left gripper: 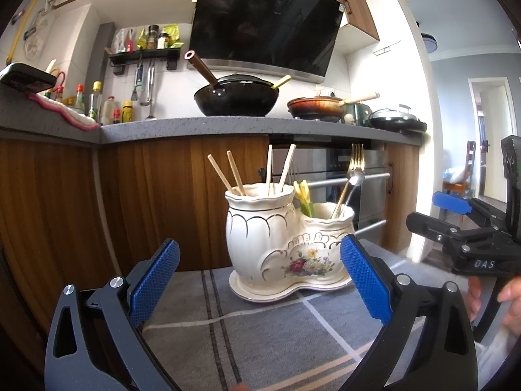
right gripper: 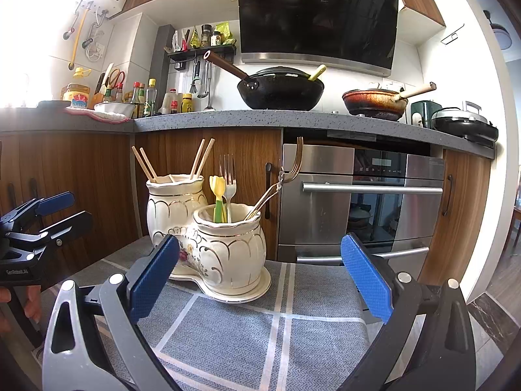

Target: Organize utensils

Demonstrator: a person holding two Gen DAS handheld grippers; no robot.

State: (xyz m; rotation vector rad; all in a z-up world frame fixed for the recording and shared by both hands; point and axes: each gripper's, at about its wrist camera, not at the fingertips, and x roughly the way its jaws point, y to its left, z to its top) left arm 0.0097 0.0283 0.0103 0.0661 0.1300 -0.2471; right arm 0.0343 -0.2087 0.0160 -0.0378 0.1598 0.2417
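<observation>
Only the right wrist view shows the oven [right gripper: 361, 195]. Ahead of both released, empty grippers [left gripper: 259, 280] [right gripper: 259, 280] stands the white flowered holder [left gripper: 286, 244] with chopsticks [left gripper: 228, 172] and forks [left gripper: 353, 176].

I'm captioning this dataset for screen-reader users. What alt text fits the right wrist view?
A cream ceramic utensil holder stands on a grey checked cloth, chopsticks in its taller pot, forks in the shorter. The open right gripper frames it, empty; the left gripper shows at the left edge.
</observation>
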